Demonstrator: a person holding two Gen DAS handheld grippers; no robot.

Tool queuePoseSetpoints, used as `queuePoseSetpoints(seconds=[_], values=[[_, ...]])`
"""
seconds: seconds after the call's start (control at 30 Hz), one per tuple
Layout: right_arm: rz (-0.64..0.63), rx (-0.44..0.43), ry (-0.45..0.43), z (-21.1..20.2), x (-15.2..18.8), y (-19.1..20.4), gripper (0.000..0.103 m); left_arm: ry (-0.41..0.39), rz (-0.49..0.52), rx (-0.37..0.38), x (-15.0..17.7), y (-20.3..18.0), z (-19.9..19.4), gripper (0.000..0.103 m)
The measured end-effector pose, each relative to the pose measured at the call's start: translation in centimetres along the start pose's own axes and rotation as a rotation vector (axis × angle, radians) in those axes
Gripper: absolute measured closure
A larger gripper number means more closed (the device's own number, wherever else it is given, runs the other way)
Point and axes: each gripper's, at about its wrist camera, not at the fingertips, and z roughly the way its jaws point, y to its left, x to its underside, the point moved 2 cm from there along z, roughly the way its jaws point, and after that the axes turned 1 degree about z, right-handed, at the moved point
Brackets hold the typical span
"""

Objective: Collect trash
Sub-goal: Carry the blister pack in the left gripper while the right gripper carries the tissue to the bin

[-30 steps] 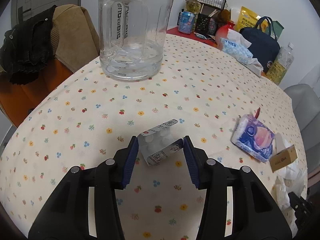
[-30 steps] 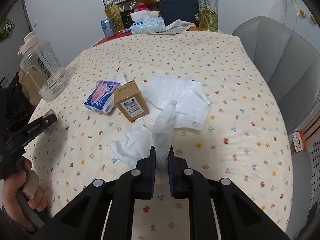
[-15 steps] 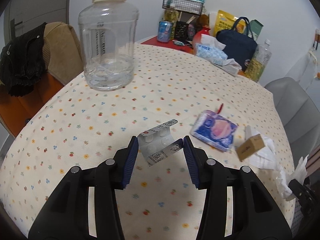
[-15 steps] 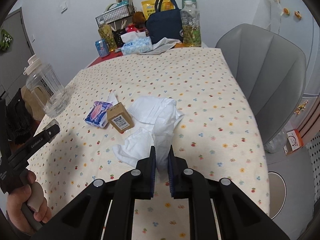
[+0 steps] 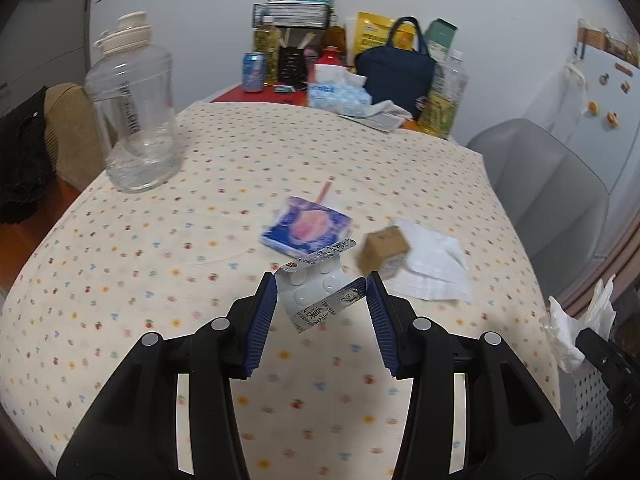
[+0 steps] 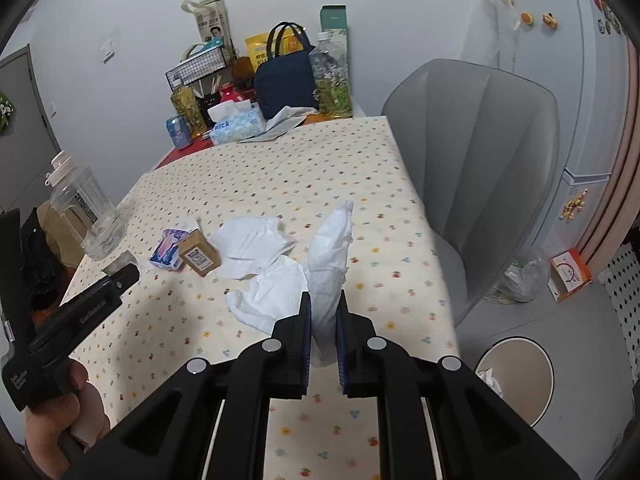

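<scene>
- Left gripper (image 5: 322,292), clamped on an empty blister pack (image 5: 318,286), pack lifted clear of the floral tablecloth (image 5: 160,280).
- Right gripper (image 6: 323,320), pinched tight on a crumpled white tissue (image 6: 330,252), tissue raised above the cloth.
- Below right, by the floor: a round bin (image 6: 516,376) with white scraps inside.
- Left lying mid-table: more white tissues (image 6: 256,240), a small cardboard box (image 6: 199,255), a blue tissue packet (image 6: 168,248).
- Farther left: a clear water jug (image 5: 134,116).
- At the far edge: a navy bag (image 5: 394,68).

A table (image 6: 280,168) with a dotted cloth lies ahead of the gripper. A grey chair (image 6: 480,152) stands to its right. The white wall (image 6: 400,0) is far ahead. The grey floor (image 6: 580,320) is below right.
</scene>
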Motion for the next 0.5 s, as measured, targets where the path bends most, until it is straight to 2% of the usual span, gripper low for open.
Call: queuePoseSetpoints(seconds=[0.5], values=[[0.056, 0.107, -0.063, -4.0, 0.6, -7.1, 0.091, 0.004, 0.179, 0.127, 1.9, -11.9, -1.0, 0.057]])
